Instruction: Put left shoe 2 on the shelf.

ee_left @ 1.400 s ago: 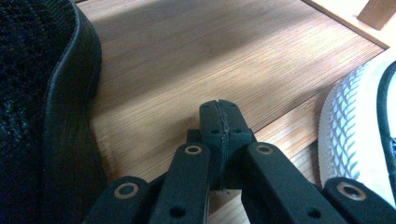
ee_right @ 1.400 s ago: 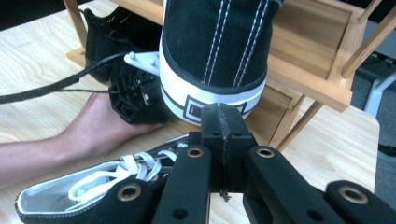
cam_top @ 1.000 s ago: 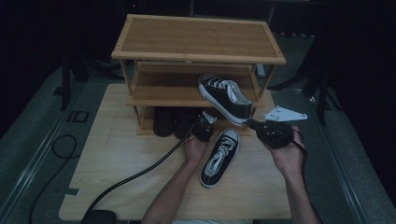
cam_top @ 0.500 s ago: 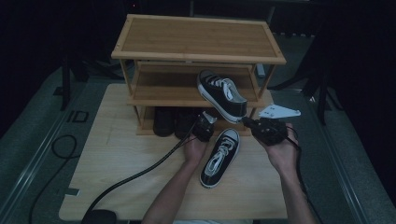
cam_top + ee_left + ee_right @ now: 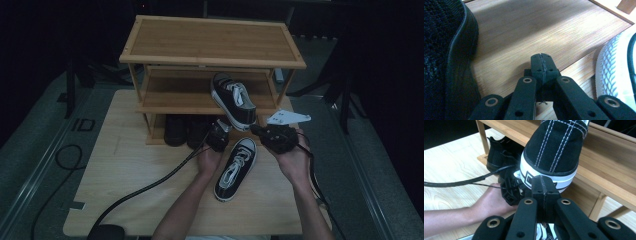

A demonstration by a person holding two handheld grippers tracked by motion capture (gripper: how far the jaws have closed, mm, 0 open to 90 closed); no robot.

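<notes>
Shoe rack bottom shelf holds 2 black shoes. Raised sneaker at middle shelf, heel against clenched, empty right gripper; left gripper clenched, empty. Right gripper view shows heel stripe.

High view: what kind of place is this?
Probably a recording room set up for shoe tidying: a wooden shoe rack on a tabletop, black sneakers, dark surroundings.

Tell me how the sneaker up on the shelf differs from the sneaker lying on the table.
The shelf sneaker sits tilted on the rack's middle shelf, its heel hanging over the front edge; the table sneaker lies flat on the table. The shelf sneaker shows its side, while the table sneaker shows its laces and opening from above. Both are black canvas with white laces and white soles, seemingly a pair.
</notes>
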